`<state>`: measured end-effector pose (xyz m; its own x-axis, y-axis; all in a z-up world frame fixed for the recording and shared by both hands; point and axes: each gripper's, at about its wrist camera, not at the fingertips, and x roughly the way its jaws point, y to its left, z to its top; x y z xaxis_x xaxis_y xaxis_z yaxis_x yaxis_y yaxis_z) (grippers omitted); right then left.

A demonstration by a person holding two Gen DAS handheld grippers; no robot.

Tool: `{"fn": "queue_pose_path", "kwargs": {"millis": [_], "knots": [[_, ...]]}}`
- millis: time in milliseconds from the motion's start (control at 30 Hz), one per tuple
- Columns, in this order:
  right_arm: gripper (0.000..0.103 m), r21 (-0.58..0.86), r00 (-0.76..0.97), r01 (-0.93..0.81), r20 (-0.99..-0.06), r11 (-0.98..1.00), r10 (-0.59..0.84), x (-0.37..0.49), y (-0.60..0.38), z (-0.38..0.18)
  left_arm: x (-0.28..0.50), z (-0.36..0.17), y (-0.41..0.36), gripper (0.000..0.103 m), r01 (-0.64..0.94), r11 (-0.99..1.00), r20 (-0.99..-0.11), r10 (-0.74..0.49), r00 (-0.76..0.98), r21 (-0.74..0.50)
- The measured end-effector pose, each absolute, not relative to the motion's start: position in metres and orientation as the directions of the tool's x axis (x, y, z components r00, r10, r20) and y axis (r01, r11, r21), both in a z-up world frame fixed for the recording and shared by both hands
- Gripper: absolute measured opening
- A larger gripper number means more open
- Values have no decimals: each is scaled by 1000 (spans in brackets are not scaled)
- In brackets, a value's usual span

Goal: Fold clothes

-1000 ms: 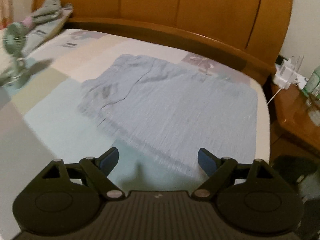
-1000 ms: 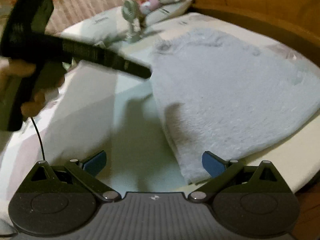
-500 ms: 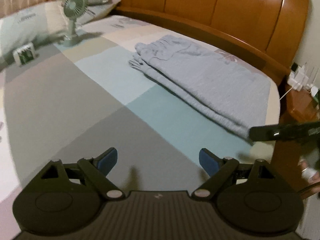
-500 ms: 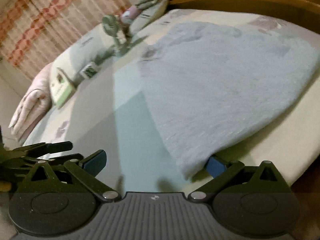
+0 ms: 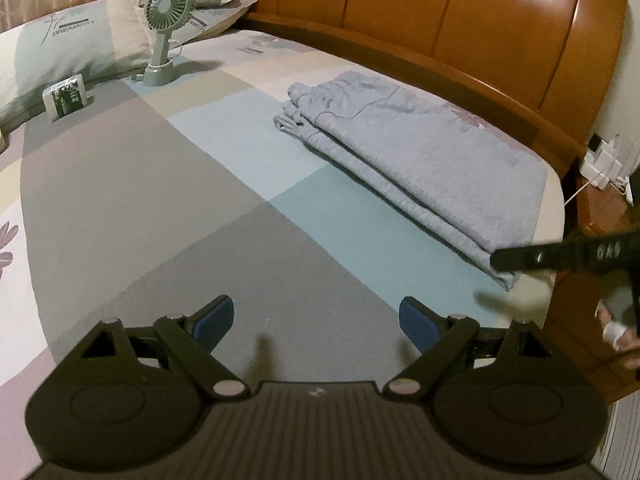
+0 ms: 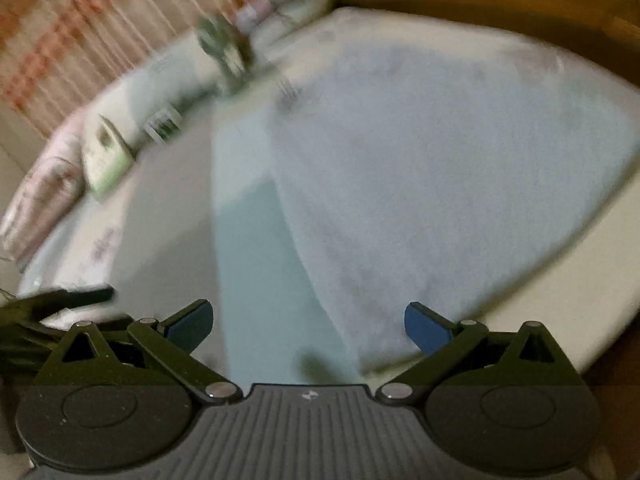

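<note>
A pale blue-grey folded garment of soft knit cloth (image 5: 416, 152) lies flat on the bed, filling the right centre of the left wrist frame, its long edge running diagonally down toward the lower right. Under it is a patchwork bed sheet in grey, teal and cream blocks (image 5: 160, 208). The left gripper (image 5: 316, 320) hangs over the grey patch at the bottom of that frame, its blue-padded jaws spread wide with nothing between them, well apart from the garment. The right gripper (image 6: 308, 326) sits at the bottom of its own blurred frame, jaws likewise wide, with the near corner of the garment just ahead of its right-side pad; whether it touches I cannot tell. Its dark finger also pokes in from the right edge of the left view, over the garment's near corner. In the upper left stand a small green desk fan (image 5: 164, 32) and a pillow with printed lettering (image 5: 72, 40); a curved orange-brown wooden headboard (image 5: 440, 12) spans the top.
</note>
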<state>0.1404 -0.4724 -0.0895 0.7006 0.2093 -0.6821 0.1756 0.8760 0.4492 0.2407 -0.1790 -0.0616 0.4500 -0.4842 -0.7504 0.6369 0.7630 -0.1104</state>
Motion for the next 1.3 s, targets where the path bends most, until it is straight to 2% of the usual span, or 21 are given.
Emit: {"fn": "queue_pose_path", "kwargs": {"millis": [167,367,633,800,967,1300], "knots": [[103,465,749,172,-634,869,191,120,-477,-75,251,-62,-193,90,657,744,-757,-499,422,-124],[103,404,764,222,-638,888,99,116,-484,-67,254,-53,-232,90,710,698,-750,-517,414,-89],[103,387,760,237,-645,891,78,103,-484,-65,286,-36,-327,93,829,555,-700,-620,354,-73],[103,362,729,276,-682,890,52,104,-488,-72,312,-69,-369,93,812,575,-769,-562,304,-100],[103,373,721,293,-691,880,52,102,-491,-75,307,-89,-366,93,790,609,-811,-494,312,-67],[103,366,733,300,-679,881,32,76,-479,-48,237,-26,-302,99,777,628,-690,-543,478,44]]}}
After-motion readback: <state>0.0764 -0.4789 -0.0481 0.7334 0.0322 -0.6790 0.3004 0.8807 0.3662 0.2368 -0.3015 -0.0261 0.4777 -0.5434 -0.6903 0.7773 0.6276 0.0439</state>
